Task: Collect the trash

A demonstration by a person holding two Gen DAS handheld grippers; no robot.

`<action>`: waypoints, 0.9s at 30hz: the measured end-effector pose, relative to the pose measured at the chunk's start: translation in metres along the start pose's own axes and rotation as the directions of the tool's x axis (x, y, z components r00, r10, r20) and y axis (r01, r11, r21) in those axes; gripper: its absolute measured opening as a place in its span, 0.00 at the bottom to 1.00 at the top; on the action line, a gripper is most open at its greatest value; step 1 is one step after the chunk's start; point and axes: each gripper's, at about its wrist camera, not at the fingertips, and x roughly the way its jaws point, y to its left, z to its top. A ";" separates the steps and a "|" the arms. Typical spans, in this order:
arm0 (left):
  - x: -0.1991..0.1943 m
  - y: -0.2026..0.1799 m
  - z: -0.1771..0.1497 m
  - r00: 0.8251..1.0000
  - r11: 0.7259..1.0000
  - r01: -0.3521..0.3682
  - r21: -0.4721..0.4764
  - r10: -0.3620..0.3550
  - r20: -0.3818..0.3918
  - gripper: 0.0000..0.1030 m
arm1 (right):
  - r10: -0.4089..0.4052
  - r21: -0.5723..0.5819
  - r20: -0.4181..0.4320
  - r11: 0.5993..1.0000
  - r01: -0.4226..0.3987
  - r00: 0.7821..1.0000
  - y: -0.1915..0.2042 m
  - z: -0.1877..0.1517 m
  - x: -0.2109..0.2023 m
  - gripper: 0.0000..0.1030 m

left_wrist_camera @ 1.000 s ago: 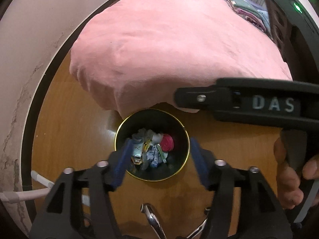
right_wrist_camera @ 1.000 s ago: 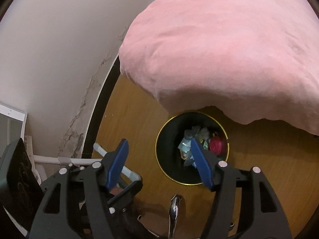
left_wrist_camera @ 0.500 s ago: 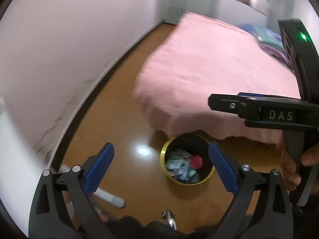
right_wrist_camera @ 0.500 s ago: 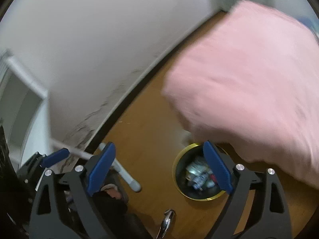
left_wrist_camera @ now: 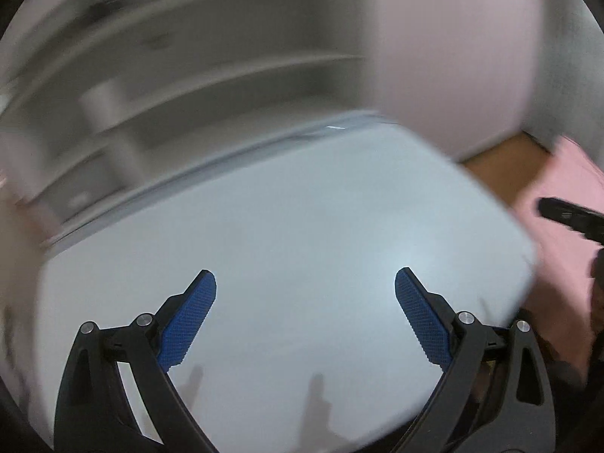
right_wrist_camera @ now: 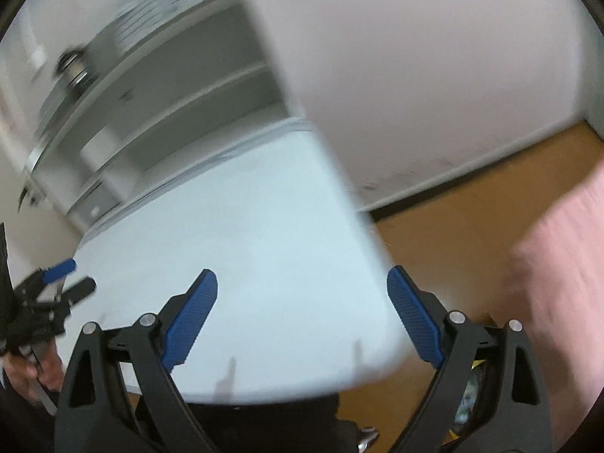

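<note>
Both grippers are empty right now, and honestly the main risk I see is just how smeared everything is: both wrist views are blurred, so lining up on any bit of trash from here would be guesswork, and a fast swing this close over the white table (left_wrist_camera: pixel 302 264) could easily clip its edge or top. The left gripper (left_wrist_camera: pixel 305 317) hangs over the tabletop with its blue pads (left_wrist_camera: pixel 188 321) spread wide, nothing between them, not touching the surface as far as I can tell. Same story for the right gripper (right_wrist_camera: pixel 302 317): pads (right_wrist_camera: pixel 413 321) wide apart, holding nothing, sitting above the table's near corner with the wooden floor (right_wrist_camera: pixel 472 226) showing past it. No trash is visible on the table in either view. Low in the right wrist view, behind the right finger, there's a sliver of something with a yellow rim and crinkly stuff inside (right_wrist_camera: pixel 470 392), which I'd guess is the trash bin down on the floor, but it's too hidden to be sure. The pink bedding (right_wrist_camera: pixel 558 283) is off to the right, the shelf unit (left_wrist_camera: pixel 170 87) behind the table is a blur, so small litter there could get missed.
</note>
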 end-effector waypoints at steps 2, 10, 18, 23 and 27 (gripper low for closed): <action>-0.010 0.035 -0.013 0.999 0.997 -0.045 -0.069 0.045 -0.003 0.90 | 0.029 -0.093 0.012 0.995 -0.027 1.000 0.041 0.006 0.008 0.86; -0.058 0.112 -0.064 0.988 0.955 -0.147 -0.257 0.154 0.004 0.90 | 0.041 -0.272 0.025 0.962 -0.032 0.999 0.130 -0.001 0.012 0.86; -0.101 0.136 -0.091 0.987 0.941 -0.135 -0.310 0.156 0.044 0.90 | 0.018 -0.349 0.081 0.937 0.012 0.997 0.146 -0.002 -0.017 0.88; -0.107 0.152 -0.093 0.979 0.915 -0.173 -0.365 0.201 0.039 0.90 | 0.011 -0.332 0.053 0.943 0.007 0.999 0.139 -0.008 -0.013 0.88; -0.111 0.158 -0.094 0.977 0.908 -0.178 -0.379 0.210 0.045 0.90 | 0.008 -0.344 0.063 0.939 0.014 0.998 0.142 -0.013 -0.014 0.88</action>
